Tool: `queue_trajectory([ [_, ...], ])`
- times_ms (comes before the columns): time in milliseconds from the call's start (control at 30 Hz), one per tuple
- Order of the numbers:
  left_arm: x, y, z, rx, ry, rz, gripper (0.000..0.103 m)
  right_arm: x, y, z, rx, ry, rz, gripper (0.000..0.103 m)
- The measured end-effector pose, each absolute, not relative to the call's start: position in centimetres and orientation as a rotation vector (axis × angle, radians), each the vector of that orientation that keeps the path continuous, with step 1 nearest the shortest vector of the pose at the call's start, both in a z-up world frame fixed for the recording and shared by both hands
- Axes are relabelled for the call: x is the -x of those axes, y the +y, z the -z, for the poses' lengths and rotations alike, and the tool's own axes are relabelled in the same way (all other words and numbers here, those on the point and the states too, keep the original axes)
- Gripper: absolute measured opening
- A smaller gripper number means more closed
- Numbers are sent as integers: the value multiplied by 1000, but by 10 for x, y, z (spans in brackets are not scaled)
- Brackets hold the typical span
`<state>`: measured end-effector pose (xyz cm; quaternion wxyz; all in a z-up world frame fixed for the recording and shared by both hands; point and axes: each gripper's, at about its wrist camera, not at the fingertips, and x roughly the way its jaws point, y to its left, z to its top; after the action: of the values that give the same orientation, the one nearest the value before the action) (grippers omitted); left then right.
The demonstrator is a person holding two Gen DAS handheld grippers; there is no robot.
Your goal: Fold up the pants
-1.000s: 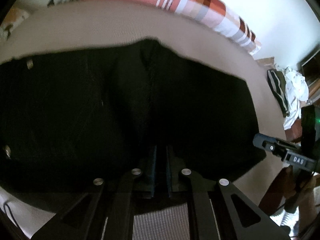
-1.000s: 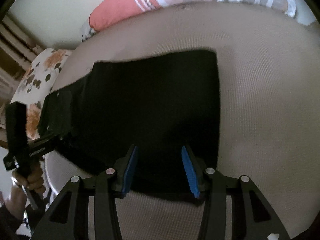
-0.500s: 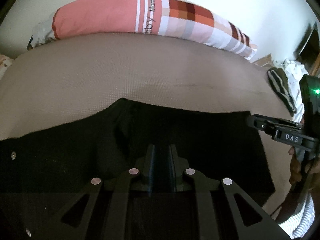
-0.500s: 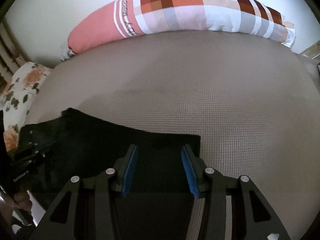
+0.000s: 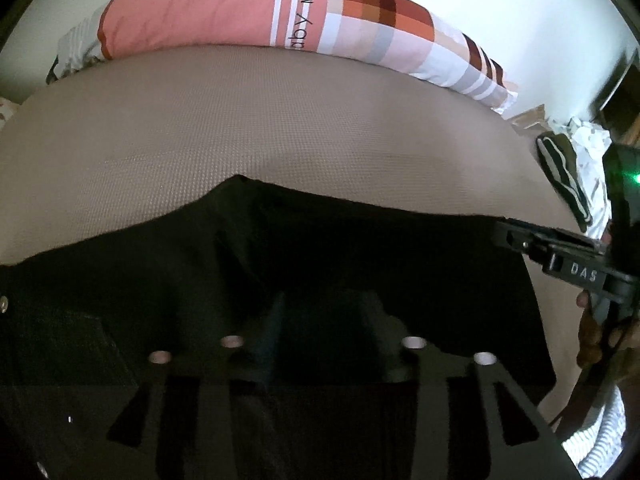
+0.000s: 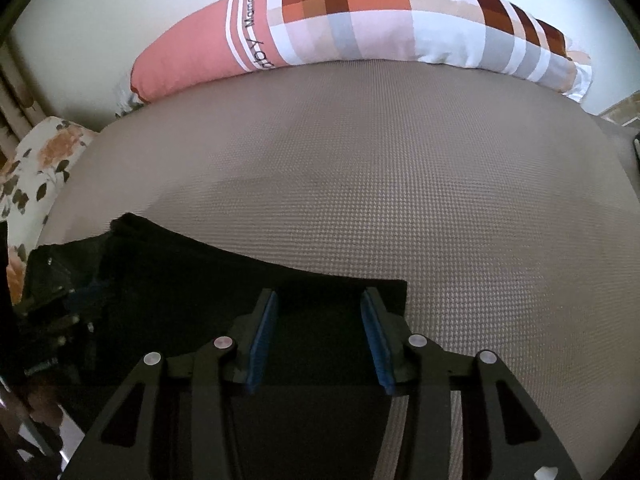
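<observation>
In the left wrist view the black pants (image 5: 360,264) lie flat on the beige mattress (image 5: 240,128), filling the lower half from 9 o'clock across to 4 o'clock, with a metal button (image 5: 4,303) at the far 9 o'clock edge and a raised corner of cloth near centre; the left gripper (image 5: 322,328) sits at 6 o'clock over the dark cloth, its jaws having just been opening and now standing apart, cloth beneath them but not pinched. At 12 o'clock a long pink and checked bolster pillow (image 5: 280,16) lies along the mattress's far edge by the white wall, and at 3 o'clock the other gripper's black body shows, with a person's hand (image 5: 592,336) on its handle. In the right wrist view a floral cushion (image 6: 36,172) sits at 9 o'clock, the pants' folded edge runs from 9 o'clock to a square corner just right of centre, and the right gripper (image 6: 320,332) at 6 o'clock stands spread, blue pads (image 6: 262,332) apart over the cloth, gripping nothing
</observation>
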<state>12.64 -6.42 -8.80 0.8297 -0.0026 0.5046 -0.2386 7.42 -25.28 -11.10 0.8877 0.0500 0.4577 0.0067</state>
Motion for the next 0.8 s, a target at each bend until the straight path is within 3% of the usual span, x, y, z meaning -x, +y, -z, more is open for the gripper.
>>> queue_trajectory([
  [233,-93,-60,84,-4,1066,501,57,-53,-242,94,-113,936,-20,50],
  [600,-41,-23,73,0,1001,429,60,-17,-217,90,-109,977,-42,51],
  [800,-38,32,52,73,962,341,68,-6,-206,104,-114,1023,-57,51],
])
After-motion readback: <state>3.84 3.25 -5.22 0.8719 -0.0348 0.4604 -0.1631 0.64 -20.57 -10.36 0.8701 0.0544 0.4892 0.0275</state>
